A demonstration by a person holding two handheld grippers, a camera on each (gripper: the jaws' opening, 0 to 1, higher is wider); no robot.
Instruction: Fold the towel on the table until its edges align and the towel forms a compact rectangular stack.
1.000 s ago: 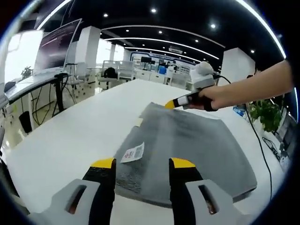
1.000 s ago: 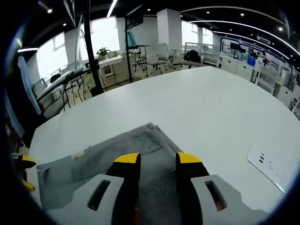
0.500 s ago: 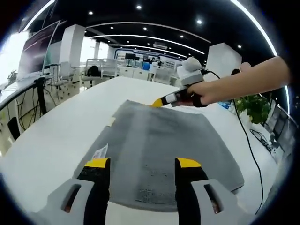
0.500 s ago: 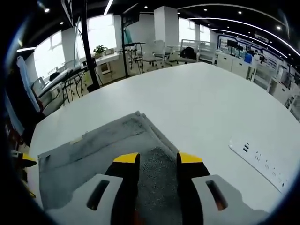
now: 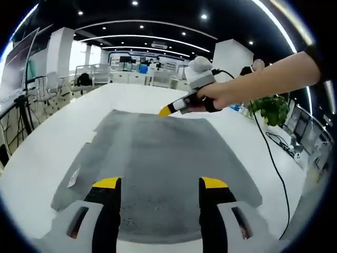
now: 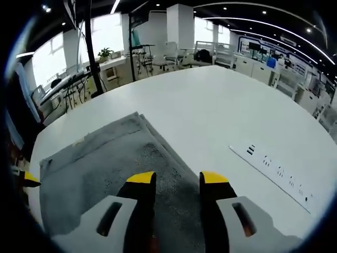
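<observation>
A grey towel (image 5: 158,153) lies flat, folded in layers, on the white table (image 5: 47,153), with a small white label (image 5: 73,176) at its left edge. My left gripper (image 5: 160,184) hovers open over the towel's near edge, nothing between its jaws. A hand holds my right gripper (image 5: 167,110) at the towel's far edge. In the right gripper view the towel (image 6: 95,163) spreads left under my right gripper (image 6: 177,179). Its jaws stand a little apart with flat cloth showing between them. A yellow tip of the left gripper (image 6: 27,179) peeks in at the left.
A white power strip (image 6: 274,168) lies on the table to the right of the towel. A black cable (image 5: 274,163) hangs past the table's right side near a potted plant (image 5: 271,108). Desks and chairs (image 6: 163,58) stand beyond the table.
The left view has swung until the towel sits centred under its jaws, which stand slightly wider apart. The right view has drawn back, showing more towel and the power strip closer.
</observation>
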